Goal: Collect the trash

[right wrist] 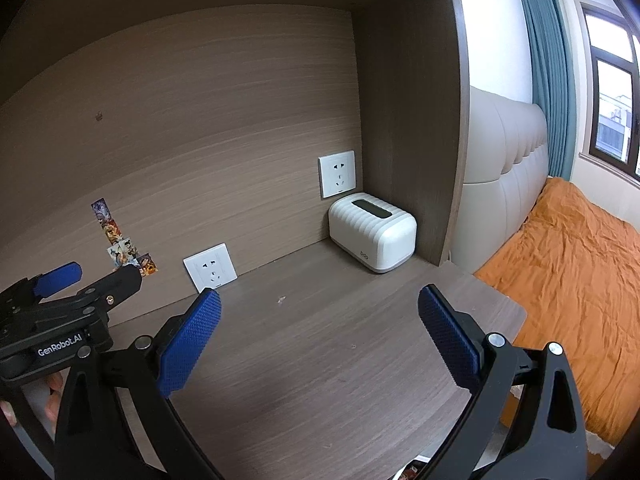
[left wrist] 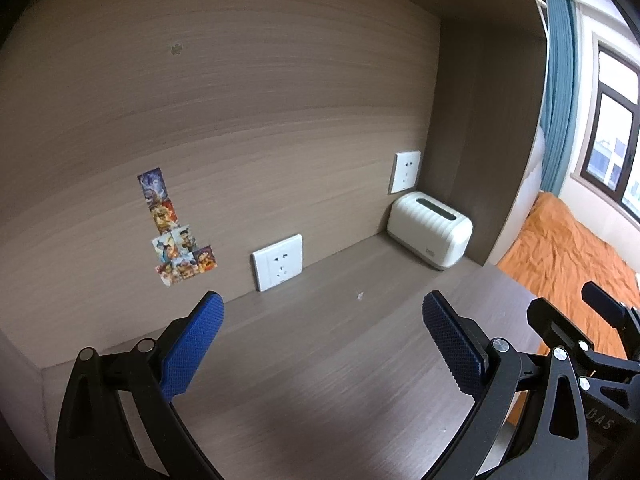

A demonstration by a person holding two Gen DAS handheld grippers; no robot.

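Observation:
A tiny pale scrap point(left wrist: 360, 296) lies on the wooden desk point(left wrist: 320, 380); it also shows in the right wrist view point(right wrist: 281, 300). A second small speck point(right wrist: 353, 346) lies nearer. My left gripper point(left wrist: 323, 308) is open and empty, hovering over the desk short of the scrap. My right gripper point(right wrist: 320, 304) is open and empty, beside the left one, which shows at the left edge of the right wrist view point(right wrist: 92, 276). No larger trash is in view.
A white ribbed tissue box point(left wrist: 430, 230) stands in the back right corner, also in the right wrist view point(right wrist: 372, 232). Two wall sockets point(left wrist: 277, 262) point(left wrist: 406, 172) and stickers point(left wrist: 176, 232) are on the back panel. A bed with an orange cover point(right wrist: 560, 264) lies right of the desk edge.

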